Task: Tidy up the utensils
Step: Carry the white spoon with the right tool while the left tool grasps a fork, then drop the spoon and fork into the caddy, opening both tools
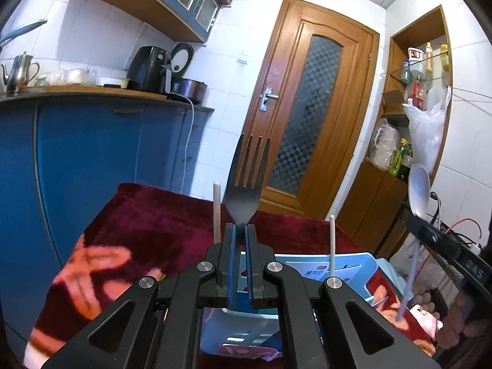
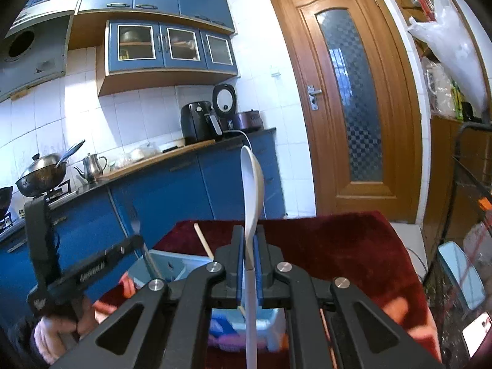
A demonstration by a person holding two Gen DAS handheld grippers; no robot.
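My left gripper [image 1: 240, 230] is shut on a dark metal fork [image 1: 247, 181], held upright with tines up, above a light blue plastic basket [image 1: 353, 266]. Two pale chopsticks [image 1: 216, 212] stand up from the basket. My right gripper [image 2: 249, 236] is shut on a white spoon [image 2: 252, 190], bowl up, handle hanging down between the jaws over the same basket [image 2: 172, 261]. The spoon also shows at the right of the left wrist view [image 1: 418, 190], and the left gripper with the fork shows at the left of the right wrist view [image 2: 135, 230].
The basket sits on a table covered by a dark red patterned cloth [image 1: 160, 215]. Blue kitchen cabinets [image 1: 92, 153] stand to the left, a wooden door [image 1: 310, 104] behind. A wire rack [image 2: 467, 215] and a phone [image 2: 476, 332] are at the right.
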